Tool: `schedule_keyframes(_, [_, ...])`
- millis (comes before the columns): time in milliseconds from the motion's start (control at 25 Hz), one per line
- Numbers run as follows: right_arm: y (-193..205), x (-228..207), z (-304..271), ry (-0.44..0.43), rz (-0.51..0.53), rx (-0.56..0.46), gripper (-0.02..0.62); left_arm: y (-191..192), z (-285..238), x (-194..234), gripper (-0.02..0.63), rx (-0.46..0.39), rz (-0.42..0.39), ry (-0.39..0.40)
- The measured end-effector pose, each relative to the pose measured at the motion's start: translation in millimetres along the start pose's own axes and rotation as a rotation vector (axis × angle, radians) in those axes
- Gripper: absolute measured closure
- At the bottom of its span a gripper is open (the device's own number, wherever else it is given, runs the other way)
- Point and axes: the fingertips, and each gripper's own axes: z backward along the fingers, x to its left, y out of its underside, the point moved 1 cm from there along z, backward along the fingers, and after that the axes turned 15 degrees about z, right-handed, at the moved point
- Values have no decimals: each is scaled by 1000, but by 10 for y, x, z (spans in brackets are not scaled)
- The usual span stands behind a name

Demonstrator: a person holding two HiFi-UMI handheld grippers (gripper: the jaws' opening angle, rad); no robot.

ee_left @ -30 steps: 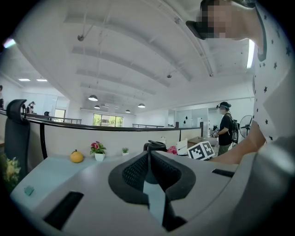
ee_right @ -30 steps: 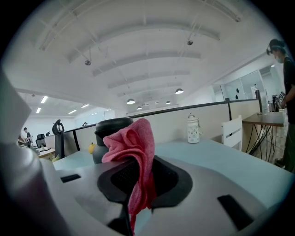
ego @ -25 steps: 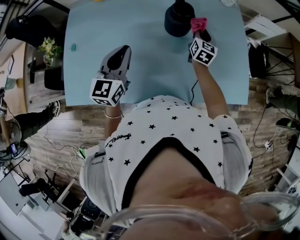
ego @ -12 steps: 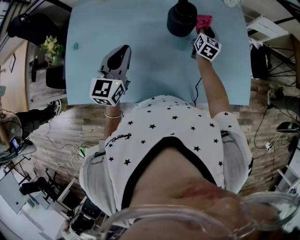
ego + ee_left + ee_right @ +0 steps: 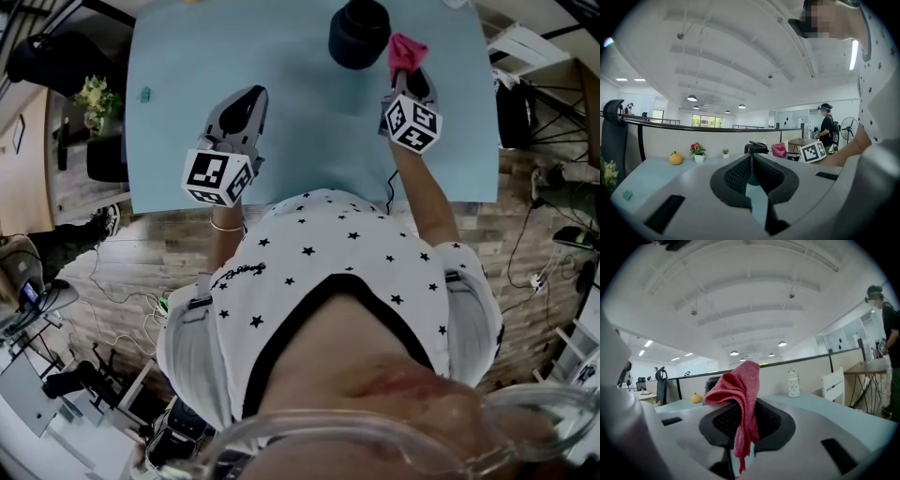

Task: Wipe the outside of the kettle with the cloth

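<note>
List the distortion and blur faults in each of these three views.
Head view: strong fisheye bows the blue table's edges, and a transparent rim smears the bottom. Left gripper view: round black vignette, curved ceiling beams, a mosaic patch at the top. Right gripper view: the same vignette; the pink cloth between the jaws is sharp.

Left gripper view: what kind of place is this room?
Probably an open-plan office: a low beige partition wall behind the pale blue table, a black office chair, and round ceiling lamps.
</note>
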Motion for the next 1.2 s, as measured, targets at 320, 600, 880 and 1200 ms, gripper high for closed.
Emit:
schedule_keyframes(320, [15,1080,117,-237,97,-17,525,-1,46,11,566,-4,6,9])
schedule_keyframes(600, [381,1614,-277,-247,73,126,525,-67,312,228,566,-43,21,-53])
schedule_keyframes(880, [619,1780,-544,-188,57,232,525,-47,487,413,566,-41,34,-72])
schedule_keyframes(1200, [677,1691,-610,-119,-12,267,525,-24,509,502,566,-20,39,-70])
